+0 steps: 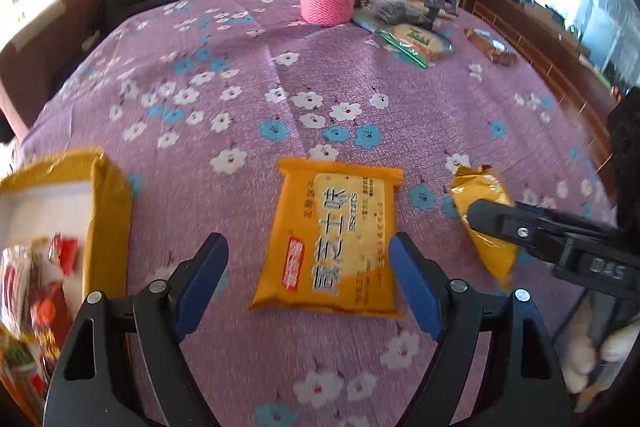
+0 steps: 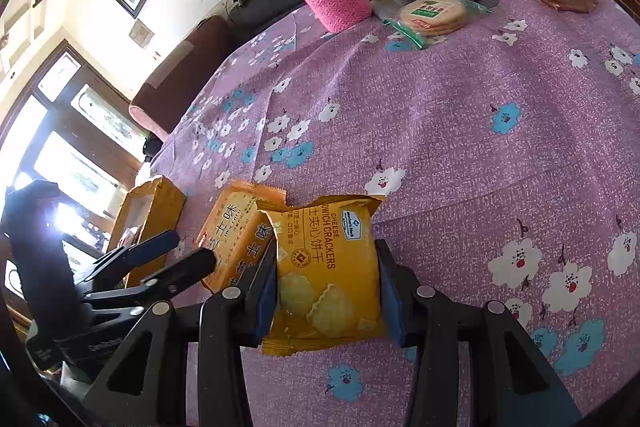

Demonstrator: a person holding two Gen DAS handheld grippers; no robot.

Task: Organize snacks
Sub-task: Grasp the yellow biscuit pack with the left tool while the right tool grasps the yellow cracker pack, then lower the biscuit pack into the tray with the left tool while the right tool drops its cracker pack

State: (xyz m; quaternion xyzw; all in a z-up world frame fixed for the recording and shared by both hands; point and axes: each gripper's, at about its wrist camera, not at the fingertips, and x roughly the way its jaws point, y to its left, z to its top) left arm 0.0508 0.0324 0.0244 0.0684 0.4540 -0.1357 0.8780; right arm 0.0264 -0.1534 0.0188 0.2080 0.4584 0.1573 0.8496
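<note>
Left wrist view: orange cracker packet [image 1: 334,239] lies flat on the flowered tablecloth [image 1: 240,75], right of the yellow box [image 1: 108,211]. Light, crinkly, slippery film, brittle contents, I judge; take it across the long sides. My left gripper [image 1: 308,277] is spread wide around its near end, touching nothing.

Right wrist view: my right gripper [image 2: 326,291] is clamped on a cheese cracker packet [image 2: 326,267], pads on both side edges, film buckled.

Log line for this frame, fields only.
right hand-held gripper: shut on cheese cracker pack | left hand-held gripper: open over orange biscuit pack | yellow box: holds snacks
</note>
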